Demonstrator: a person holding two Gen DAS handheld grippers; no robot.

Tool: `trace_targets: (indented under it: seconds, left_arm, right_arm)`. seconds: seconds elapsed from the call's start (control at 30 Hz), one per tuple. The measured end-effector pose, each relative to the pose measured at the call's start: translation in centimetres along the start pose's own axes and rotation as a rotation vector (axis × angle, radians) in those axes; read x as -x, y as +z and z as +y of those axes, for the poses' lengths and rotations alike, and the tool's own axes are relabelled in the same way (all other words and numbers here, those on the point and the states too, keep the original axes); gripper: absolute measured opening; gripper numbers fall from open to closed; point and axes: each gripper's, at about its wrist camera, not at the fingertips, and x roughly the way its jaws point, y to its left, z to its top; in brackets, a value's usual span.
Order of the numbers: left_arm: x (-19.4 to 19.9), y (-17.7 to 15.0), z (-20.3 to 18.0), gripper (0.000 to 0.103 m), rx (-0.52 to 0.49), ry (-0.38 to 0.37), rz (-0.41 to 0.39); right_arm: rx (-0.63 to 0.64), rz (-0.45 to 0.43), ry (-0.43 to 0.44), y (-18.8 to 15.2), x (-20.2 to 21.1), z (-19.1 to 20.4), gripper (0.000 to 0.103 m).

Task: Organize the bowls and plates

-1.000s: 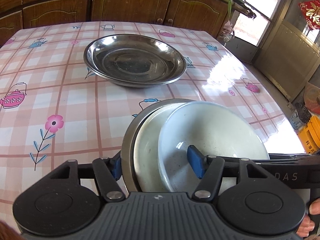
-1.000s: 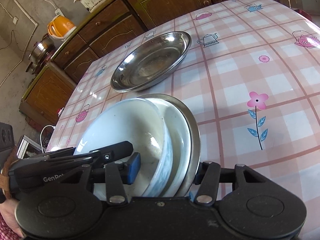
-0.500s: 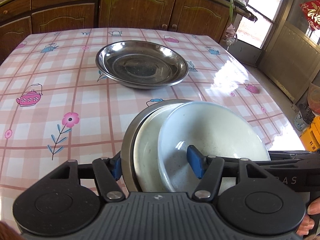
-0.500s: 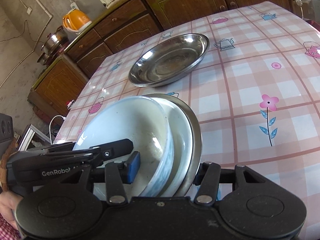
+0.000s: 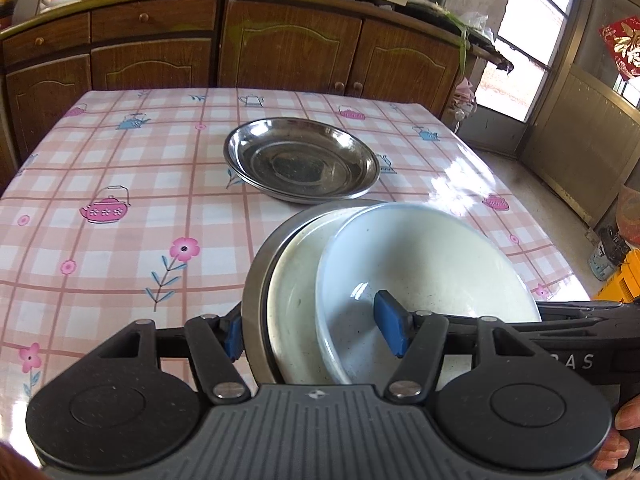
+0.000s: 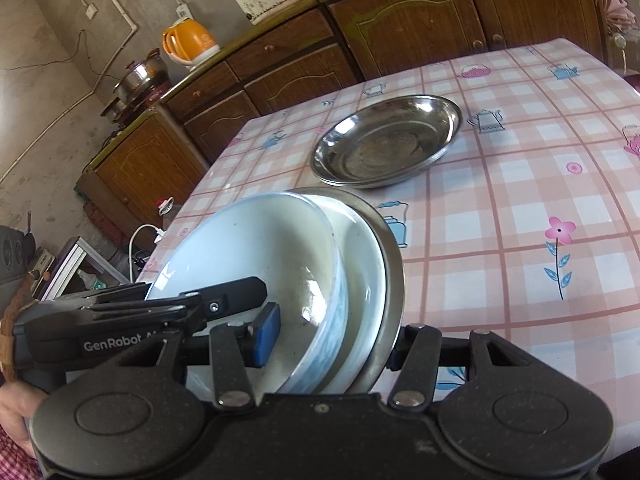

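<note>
A stack of three dishes hangs tilted above the table: a steel plate [image 5: 256, 280] outermost, a white plate [image 5: 292, 292] inside it, and a white bowl [image 5: 432, 260] innermost. My left gripper [image 5: 312, 334] is shut on one edge of this stack, blue pads on the steel rim and inside the bowl. Across from it, my right gripper [image 6: 330, 344] is shut on the opposite edge of the stack, steel plate [image 6: 394, 256] and white bowl [image 6: 260, 248] between its pads. Each gripper shows in the other's view: the right gripper [image 5: 580, 320], the left gripper [image 6: 140, 320].
A wide steel dish [image 5: 302, 160] [image 6: 386, 142] rests on the pink checked tablecloth [image 5: 120, 184] past the stack. Wooden cabinets [image 5: 288, 44] line the far wall with a microwave, a kettle [image 6: 190, 42] and a rice cooker on top. Floor clutter lies off both table sides.
Both grippers have risen and pulled back with the stack still clamped between them. The steel dish on the table now looks farther off, and more of the cabinets shows.
</note>
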Motion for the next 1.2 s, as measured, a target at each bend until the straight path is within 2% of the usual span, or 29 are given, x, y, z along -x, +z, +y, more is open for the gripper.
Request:
trace_targets:
  seconds: [0.63,1.2]
  left_arm:
    - [5.4,0.7,0.5,0.063,0.011,0.033,-0.096]
    - [6.4,1.1,0.7,0.063,0.015,0.029,-0.125]
  right_arm:
    - [0.06,-0.053,0.031,1.1,2.8,4.6,0.062]
    - [0.076,-0.072,0.029,1.7,3.8,5.5,0.062]
